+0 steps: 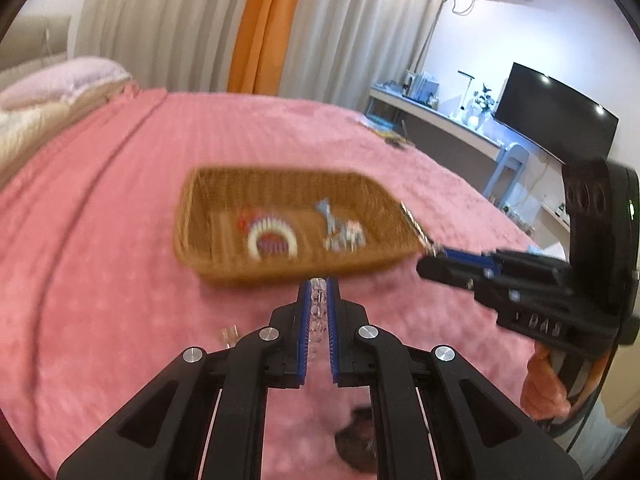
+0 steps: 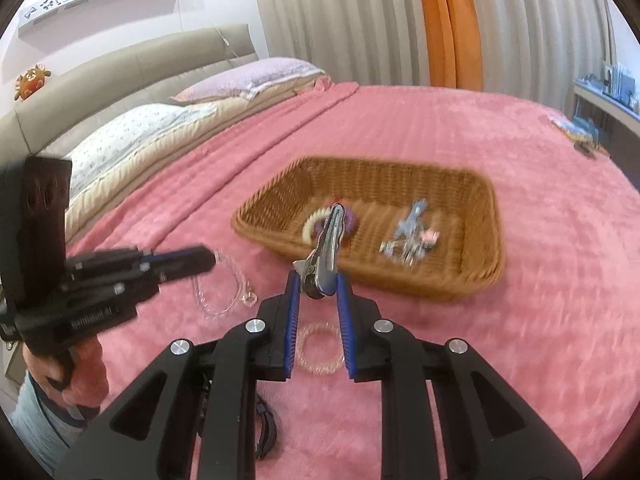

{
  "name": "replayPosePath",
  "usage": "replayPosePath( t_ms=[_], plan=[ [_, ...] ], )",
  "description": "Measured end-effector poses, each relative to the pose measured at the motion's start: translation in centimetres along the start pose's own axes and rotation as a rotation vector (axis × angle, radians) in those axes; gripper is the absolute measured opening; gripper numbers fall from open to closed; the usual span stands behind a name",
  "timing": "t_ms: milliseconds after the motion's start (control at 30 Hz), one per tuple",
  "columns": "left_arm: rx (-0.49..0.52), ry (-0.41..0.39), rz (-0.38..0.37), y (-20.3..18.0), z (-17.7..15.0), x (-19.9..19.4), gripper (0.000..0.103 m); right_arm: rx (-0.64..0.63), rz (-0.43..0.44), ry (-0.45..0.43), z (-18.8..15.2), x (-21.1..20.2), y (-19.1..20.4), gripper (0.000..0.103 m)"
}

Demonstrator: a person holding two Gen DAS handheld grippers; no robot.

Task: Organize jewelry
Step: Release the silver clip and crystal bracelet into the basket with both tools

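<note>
I'm holding a metal hair clip [image 2: 329, 248] clamped in the right gripper [image 2: 318, 294], its long axis pointing away toward the wicker basket [image 2: 476, 276]. My left gripper [image 1: 319, 300] is pinching a clear bead chain [image 1: 318, 304] above the pink bed [image 1: 120, 200].

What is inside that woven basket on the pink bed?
The basket holds a white and purple beaded bracelet and a small heap of silvery, pale blue pieces. In the right wrist view a held metal hair clip covers part of the bracelet.
</note>
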State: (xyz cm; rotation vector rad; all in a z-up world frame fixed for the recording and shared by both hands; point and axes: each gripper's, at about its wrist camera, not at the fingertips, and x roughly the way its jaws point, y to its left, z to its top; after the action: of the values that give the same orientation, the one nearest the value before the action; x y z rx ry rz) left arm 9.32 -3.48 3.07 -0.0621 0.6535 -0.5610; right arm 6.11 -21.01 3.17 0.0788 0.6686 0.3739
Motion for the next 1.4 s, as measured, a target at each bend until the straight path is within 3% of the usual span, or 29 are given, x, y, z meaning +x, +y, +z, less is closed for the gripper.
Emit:
replayPosePath(
  t_ms=[167, 333, 633, 867, 1000, 1233, 1400],
  plan=[
    [0.024, -0.061, 0.006, -0.7, 4.8, -0.1, 0.006, -0.024, -0.053, -0.021, 2.9, 0.5, -0.6, 0.016],
    [0.020, -0.082, 0.004, -0.6, 7.8, 2.7, 0.006, 0.003, -0.086, -0.009, 5.3, 3.4, -2.7, 0.016],
    [-0.072, 0.006, -0.003, 3.3, 7.5, 10.8, 0.006, 0.060, -0.132, 0.116, 6.2, 11.3, -6.0, 0.016],
    [-0.119, 0.068, 0.009, 5.4, 6.3, 13.1, 0.007, 0.058, -0.158, 0.208, 5.3, 14.4, -6.3, 0.017],
    [-0.137, 0.062, -0.005, 5.7, 6.3, 12.0, 0.024, 0.068, -0.155, 0.207, 5.1, 14.0, -6.4, 0.021],
    [-0.133, -0.009, -0.030, 5.2, 5.6, 6.3, 0.039, 0.090, -0.110, 0.135, 5.5, 9.1, -5.4, 0.023],
    [-0.131, -0.042, -0.027, 4.8, 3.2, 1.4, 0.041, 0.071, -0.070, 0.083, 3.7, 4.3, -3.2, 0.031]
  ],
)
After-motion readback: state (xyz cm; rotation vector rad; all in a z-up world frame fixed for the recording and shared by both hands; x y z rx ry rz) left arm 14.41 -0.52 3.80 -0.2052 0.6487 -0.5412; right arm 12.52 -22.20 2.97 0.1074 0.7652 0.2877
